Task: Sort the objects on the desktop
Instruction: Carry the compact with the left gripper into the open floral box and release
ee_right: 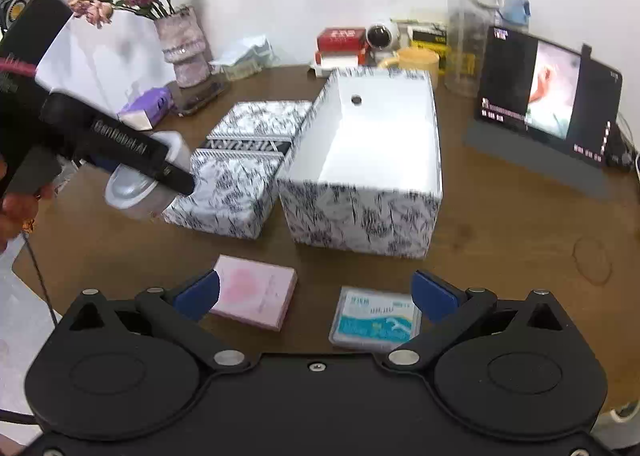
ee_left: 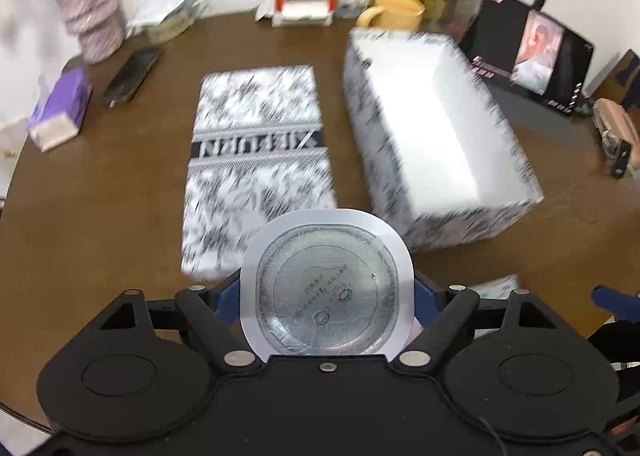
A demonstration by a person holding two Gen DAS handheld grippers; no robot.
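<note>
Left gripper (ee_left: 326,292) clamped on a clear round-cornered container (ee_left: 326,284), blue pads pressed to its sides, held above the brown table (ee_left: 100,216). Directly ahead at 12 o'clock, the patterned box lid (ee_left: 256,160) lying flat; at 1 o'clock, the open patterned box (ee_left: 432,124), white inside, just beside the lid. Right gripper (ee_right: 316,292) spread wide and empty, hovering low over the table. Pink card box (ee_right: 256,292) at its 11 o'clock by the left pad; blue-and-white packet (ee_right: 374,318) at 1 o'clock, between the pads. Vase of dried roses (ee_right: 182,44) far off at 10 o'clock, tablet screen (ee_right: 544,92) at 2 o'clock.
</note>
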